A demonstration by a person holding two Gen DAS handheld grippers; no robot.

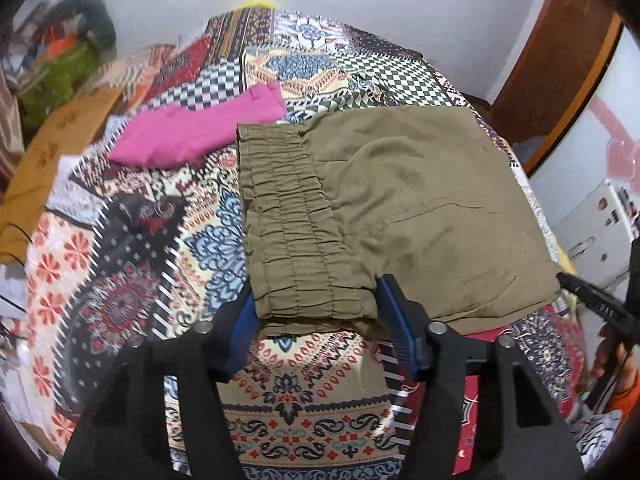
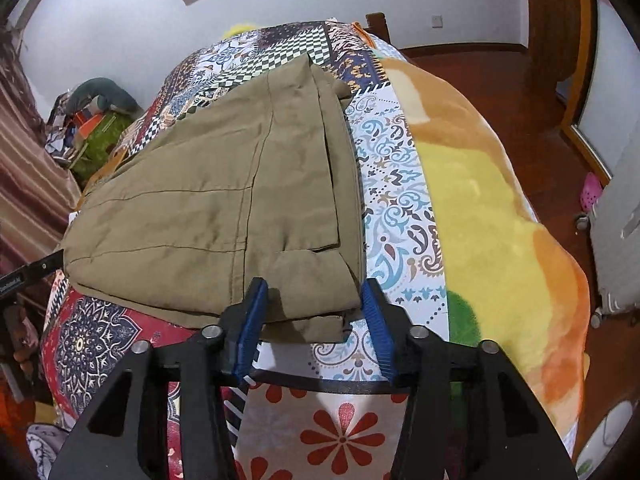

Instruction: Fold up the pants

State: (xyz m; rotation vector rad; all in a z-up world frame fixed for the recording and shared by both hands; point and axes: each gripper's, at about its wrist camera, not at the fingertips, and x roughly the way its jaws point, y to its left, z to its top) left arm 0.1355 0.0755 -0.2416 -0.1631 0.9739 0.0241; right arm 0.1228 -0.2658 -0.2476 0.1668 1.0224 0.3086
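Left wrist view: your left gripper (image 1: 316,300) has its jaws apart, straddling the elastic waistband corner of the olive pants (image 1: 400,208); whether the pads press it I cannot tell. Pants lie folded on the patterned bedspread (image 1: 168,248), stretching ahead and right of the jaws (pink garment (image 1: 200,128) further ahead-left).

Right wrist view: your right gripper (image 2: 314,304) also stands with jaws apart, the pants' near corner (image 2: 312,308) between them; contact unclear.

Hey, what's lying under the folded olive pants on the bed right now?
The olive pants rest on the patterned bedspread, visible all around them. Whatever lies directly beneath is covered. The pink garment lies beside them, not under.
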